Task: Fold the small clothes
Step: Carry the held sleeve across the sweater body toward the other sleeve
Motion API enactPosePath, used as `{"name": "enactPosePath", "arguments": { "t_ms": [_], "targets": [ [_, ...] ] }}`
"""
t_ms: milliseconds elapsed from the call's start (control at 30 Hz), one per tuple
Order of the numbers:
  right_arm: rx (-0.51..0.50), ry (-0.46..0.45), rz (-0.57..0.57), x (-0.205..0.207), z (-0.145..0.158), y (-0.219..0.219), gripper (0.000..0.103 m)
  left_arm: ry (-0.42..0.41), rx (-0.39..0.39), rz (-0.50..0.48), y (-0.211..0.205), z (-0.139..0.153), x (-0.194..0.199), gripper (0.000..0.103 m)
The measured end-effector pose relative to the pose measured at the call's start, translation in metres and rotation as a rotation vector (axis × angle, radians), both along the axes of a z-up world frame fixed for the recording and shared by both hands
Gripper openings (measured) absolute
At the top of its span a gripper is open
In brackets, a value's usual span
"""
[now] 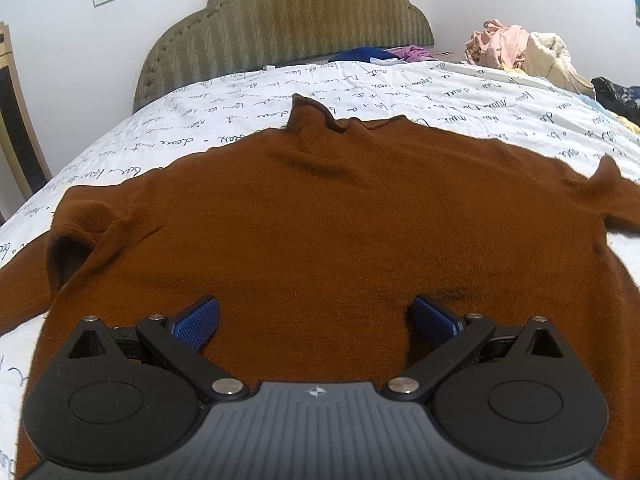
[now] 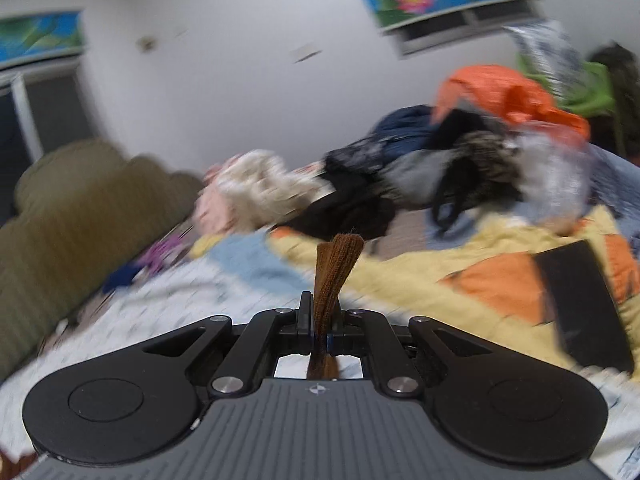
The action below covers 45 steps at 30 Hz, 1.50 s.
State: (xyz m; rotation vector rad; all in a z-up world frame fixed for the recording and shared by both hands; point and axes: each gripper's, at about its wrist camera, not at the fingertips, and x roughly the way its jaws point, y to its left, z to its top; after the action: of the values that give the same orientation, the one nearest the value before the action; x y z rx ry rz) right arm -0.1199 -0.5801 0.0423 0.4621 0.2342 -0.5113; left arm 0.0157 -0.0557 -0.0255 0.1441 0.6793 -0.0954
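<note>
A brown knitted sweater [image 1: 340, 208] lies spread flat on the bed, collar toward the headboard, one sleeve out to each side. My left gripper [image 1: 316, 318] hovers just above its lower middle, open, blue pads [image 1: 198, 320] wide apart with only flat fabric beneath. In the blurred right wrist view my right gripper [image 2: 322, 320] is shut on a pinched strip of the brown sweater [image 2: 334, 272], which sticks up and forward past the fingertips. The gripper is lifted off the bed.
The bed has a white sheet with script print [image 1: 240, 120] and a padded olive headboard [image 1: 280, 28]. A clothes pile [image 2: 460, 160] heaps at the far side, on a yellow and orange blanket [image 2: 460, 280] with a dark flat object [image 2: 580, 304].
</note>
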Motion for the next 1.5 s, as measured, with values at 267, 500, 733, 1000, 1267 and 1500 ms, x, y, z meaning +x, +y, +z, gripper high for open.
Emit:
{"name": "enactPosePath", "arguments": {
  "t_ms": [267, 500, 733, 1000, 1267, 1500],
  "targets": [
    [-0.032, 0.059, 0.325, 0.048, -0.001, 0.120, 0.011, -0.010, 0.055, 0.074, 0.019, 0.013, 0.025, 0.103],
    [-0.055, 0.132, 0.519, 0.086, -0.016, 0.217, 0.011, 0.044, 0.005, 0.117, 0.032, -0.004, 0.035, 0.103],
    [-0.063, 0.153, 0.575, 0.098, -0.021, 0.249, 0.011, 0.012, 0.023, 0.116, 0.030, -0.009, 0.030, 0.103],
    [-0.065, 0.155, 0.576, 0.102, -0.024, 0.264, 0.011, -0.006, 0.025, 0.125, 0.028, -0.010, 0.028, 0.103],
    [-0.123, 0.155, 0.621, 0.117, -0.016, 0.292, 0.011, -0.005, 0.012, 0.128, 0.030, -0.010, 0.028, 0.103],
    [-0.151, 0.163, 0.665, 0.131, -0.009, 0.313, 0.011, -0.001, -0.003, 0.128, 0.032, -0.010, 0.029, 0.103]
  ]
}}
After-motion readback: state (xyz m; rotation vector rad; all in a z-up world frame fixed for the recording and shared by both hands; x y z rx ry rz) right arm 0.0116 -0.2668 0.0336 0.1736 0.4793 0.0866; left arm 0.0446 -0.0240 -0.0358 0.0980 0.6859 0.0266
